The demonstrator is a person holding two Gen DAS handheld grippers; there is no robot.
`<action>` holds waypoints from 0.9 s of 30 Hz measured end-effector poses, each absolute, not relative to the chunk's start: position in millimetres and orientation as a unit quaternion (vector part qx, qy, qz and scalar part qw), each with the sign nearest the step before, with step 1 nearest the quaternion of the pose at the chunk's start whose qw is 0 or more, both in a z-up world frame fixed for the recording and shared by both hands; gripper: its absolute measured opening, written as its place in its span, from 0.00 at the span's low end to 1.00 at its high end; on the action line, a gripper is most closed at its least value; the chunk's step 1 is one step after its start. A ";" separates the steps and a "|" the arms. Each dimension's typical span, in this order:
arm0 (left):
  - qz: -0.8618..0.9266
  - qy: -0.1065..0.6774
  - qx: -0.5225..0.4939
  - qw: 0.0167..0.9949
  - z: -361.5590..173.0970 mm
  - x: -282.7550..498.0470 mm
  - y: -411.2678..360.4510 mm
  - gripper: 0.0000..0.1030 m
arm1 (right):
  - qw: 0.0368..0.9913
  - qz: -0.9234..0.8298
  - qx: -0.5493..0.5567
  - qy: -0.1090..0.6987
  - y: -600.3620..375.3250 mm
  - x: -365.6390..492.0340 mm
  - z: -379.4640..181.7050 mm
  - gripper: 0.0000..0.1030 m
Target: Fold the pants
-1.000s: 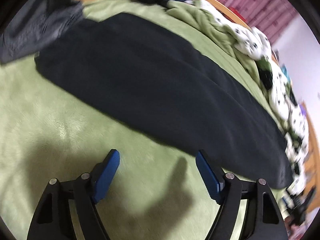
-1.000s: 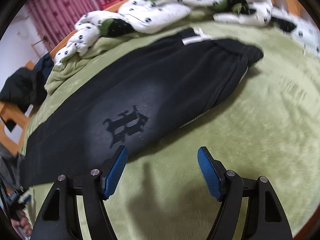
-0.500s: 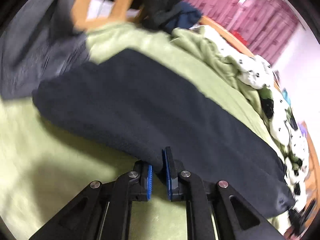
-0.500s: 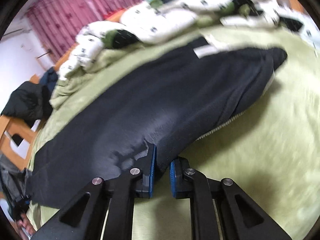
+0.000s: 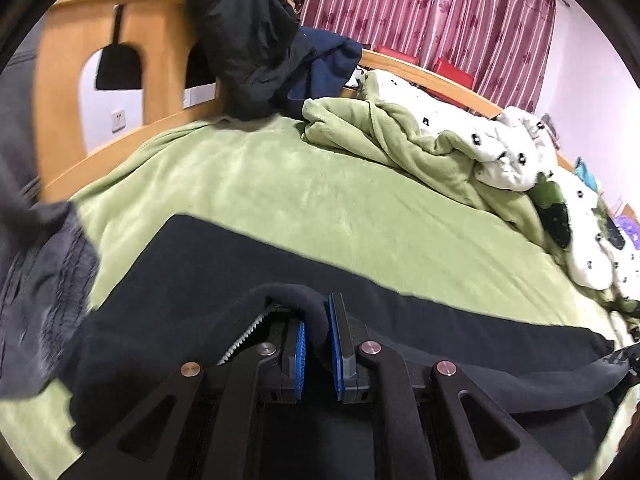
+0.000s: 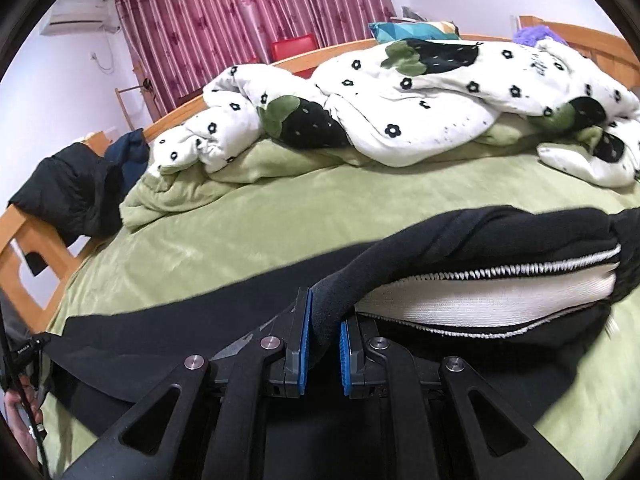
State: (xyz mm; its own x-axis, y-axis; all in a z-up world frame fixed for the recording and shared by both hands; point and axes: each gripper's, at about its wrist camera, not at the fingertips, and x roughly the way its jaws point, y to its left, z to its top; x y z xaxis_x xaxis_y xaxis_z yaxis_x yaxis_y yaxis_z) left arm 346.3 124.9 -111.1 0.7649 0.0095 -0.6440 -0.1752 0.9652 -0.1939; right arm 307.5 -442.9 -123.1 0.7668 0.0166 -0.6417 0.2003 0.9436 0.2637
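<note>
Item 1: black fleece pants (image 5: pixel 400 320), white ribbed lining exposed, lying lengthwise on my green plush bed (image 5: pixel 320 200). My left gripper (image 5: pixel 318 336) and right gripper (image 6: pixel 323 332) each pinch a thick fold of the near edge. Backdrop: rumpled flower-print duvet (image 6: pixel 420 112), wooden bedframe (image 5: pixel 60 80), maroon curtains (image 5: pixel 420 8).

Black pants (image 5: pixel 200 264) on green blanket (image 5: pixel 320 200) — white quilt (image 6: pixel 420 112), black flowers.
</note>
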 end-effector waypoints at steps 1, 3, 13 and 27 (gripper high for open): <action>0.053 0.344 -0.116 0.930 -115.8 356.0 121.4 0.10 | 0.923 -0.053 0.161 0.347 -444.0 322.7 -132.8 0.12; 0.065 0.354 -0.111 0.926 -128.7 377.0 116.6 0.11 | 0.915 -0.061 0.165 0.364 -447.4 343.3 -155.1 0.12; 0.082 0.396 -0.092 0.910 -139.5 389.9 108.6 0.47 | 0.888 -0.099 0.194 0.406 -454.3 364.8 -185.6 0.34; -0.004 0.446 -0.264 0.855 -178.7 219.5 165.7 0.69 | 0.876 -0.122 0.214 0.414 -481.2 177.2 -182.9 0.60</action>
